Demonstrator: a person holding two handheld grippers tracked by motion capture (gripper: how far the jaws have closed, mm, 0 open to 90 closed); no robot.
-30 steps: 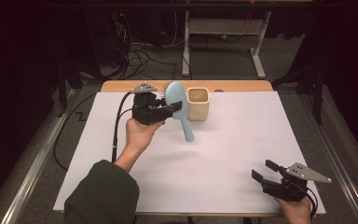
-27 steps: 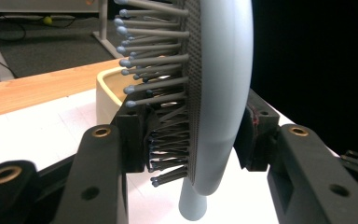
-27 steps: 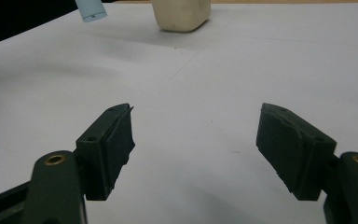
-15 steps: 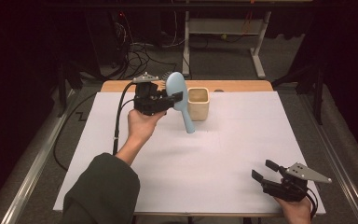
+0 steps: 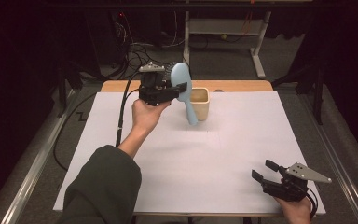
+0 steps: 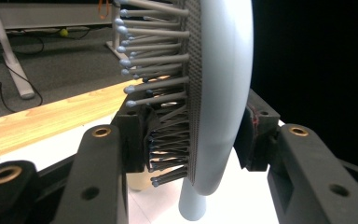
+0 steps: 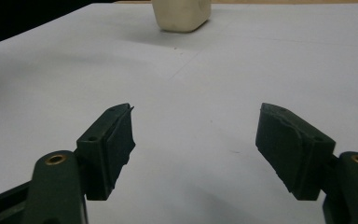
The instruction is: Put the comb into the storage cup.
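A light blue hairbrush [image 5: 185, 91] hangs above the back of the table, head up and handle slanting down beside a cream cup [image 5: 199, 102]. My left gripper [image 5: 179, 88] is shut on the brush head. In the left gripper view the black pads squeeze the hairbrush [image 6: 219, 93] from both sides, one against the bristles [image 6: 154, 70], one against its smooth back. My right gripper [image 5: 264, 171] rests at the table's front right corner, open. In the right gripper view its pads [image 7: 114, 140] stand wide apart with nothing between them, and the cup [image 7: 182, 14] sits far off.
White paper [image 5: 223, 154] covers the table, with a strip of bare wood [image 5: 233, 86] at the back edge. The left gripper's cable [image 5: 121, 112] trails off the left side. Behind the table are a metal stand [image 5: 256, 46] and loose cables on the floor.
My left hand has lifted the hairbrush higher and shifted it a little toward the cup, with the brush head more upright. The right gripper has stayed put.
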